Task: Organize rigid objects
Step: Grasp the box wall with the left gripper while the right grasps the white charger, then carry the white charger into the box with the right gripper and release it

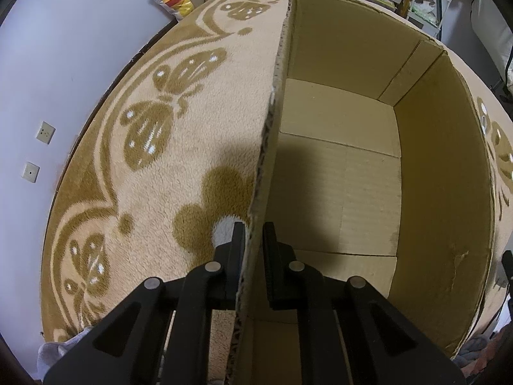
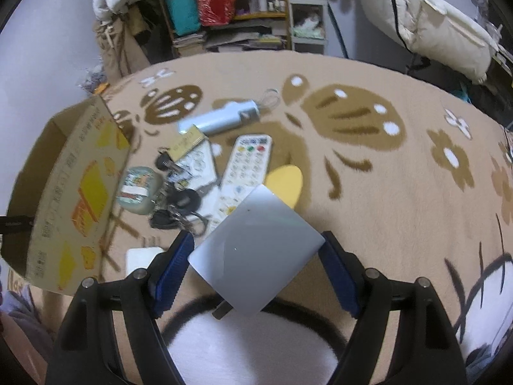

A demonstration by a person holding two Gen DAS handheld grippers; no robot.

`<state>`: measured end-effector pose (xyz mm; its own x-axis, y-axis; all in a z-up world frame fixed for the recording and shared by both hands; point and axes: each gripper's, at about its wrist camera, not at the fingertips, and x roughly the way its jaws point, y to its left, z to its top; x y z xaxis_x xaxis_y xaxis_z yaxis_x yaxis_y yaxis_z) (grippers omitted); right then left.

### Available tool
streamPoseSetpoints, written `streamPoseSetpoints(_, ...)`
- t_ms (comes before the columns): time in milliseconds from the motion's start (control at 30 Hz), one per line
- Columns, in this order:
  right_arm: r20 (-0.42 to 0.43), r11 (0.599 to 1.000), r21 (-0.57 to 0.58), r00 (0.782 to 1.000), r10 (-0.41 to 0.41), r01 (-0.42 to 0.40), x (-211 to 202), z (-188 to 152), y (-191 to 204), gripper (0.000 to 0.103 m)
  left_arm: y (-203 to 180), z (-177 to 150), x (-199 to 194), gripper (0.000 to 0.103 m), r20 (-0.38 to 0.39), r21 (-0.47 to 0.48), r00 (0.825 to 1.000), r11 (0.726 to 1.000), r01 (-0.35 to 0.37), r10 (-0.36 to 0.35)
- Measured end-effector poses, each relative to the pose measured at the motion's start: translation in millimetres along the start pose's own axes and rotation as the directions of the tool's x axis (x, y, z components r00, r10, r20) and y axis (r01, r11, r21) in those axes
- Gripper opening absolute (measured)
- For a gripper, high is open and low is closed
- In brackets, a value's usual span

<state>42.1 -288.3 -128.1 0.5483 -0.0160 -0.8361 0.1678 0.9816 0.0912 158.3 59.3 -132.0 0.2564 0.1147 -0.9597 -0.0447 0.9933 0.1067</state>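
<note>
My left gripper [image 1: 251,240] pinches the open brown cardboard box [image 1: 336,147] by its wall; my right gripper [image 2: 256,256] grips 1 flat grey square plate [image 2: 256,250] right of the box, next lifting it inside.

Beige carpet [image 2: 384,199] with brown butterfly and flower pattern, carrying box and clutter.
Open cardboard box [image 1: 340,160] stands on it, empty inside. Beside box: round tin [image 2: 138,189], keys [image 2: 179,205], white remote [image 2: 243,170], silver-blue cylinder case [image 2: 221,118], yellow disc [image 2: 285,181], white card packet [image 2: 195,163], small white block [image 2: 142,258].
</note>
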Motion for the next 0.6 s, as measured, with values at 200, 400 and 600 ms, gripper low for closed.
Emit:
streamPoseSetpoints(200, 0.072, 0.995, -0.069, 0.995, 0.073, -0.068, -18.1, 15.8, 24.6, 0.084, 2.0, -0.5, -0.2, 0.01, -0.005, -0.004, 1.0, 1.0, 0.008, -0.008)
streamPoseSetpoints(400, 0.111, 0.984, -0.116, 0.983, 0.147, -0.134, -23.0, 40.5, 58.2, 0.084, 3.9, -0.5, 0.6, 0.01, -0.007, -0.007, 1.0, 1.0, 0.011, -0.011)
streamPoseSetpoints(600, 0.149, 0.964, -0.169, 0.961, 0.232, -0.207, -34.4, 65.6, 104.3, 0.084, 1.8, -1.7, 0.2, 0.01, 0.0, 0.003, 1.0, 1.0, -0.009, 0.009)
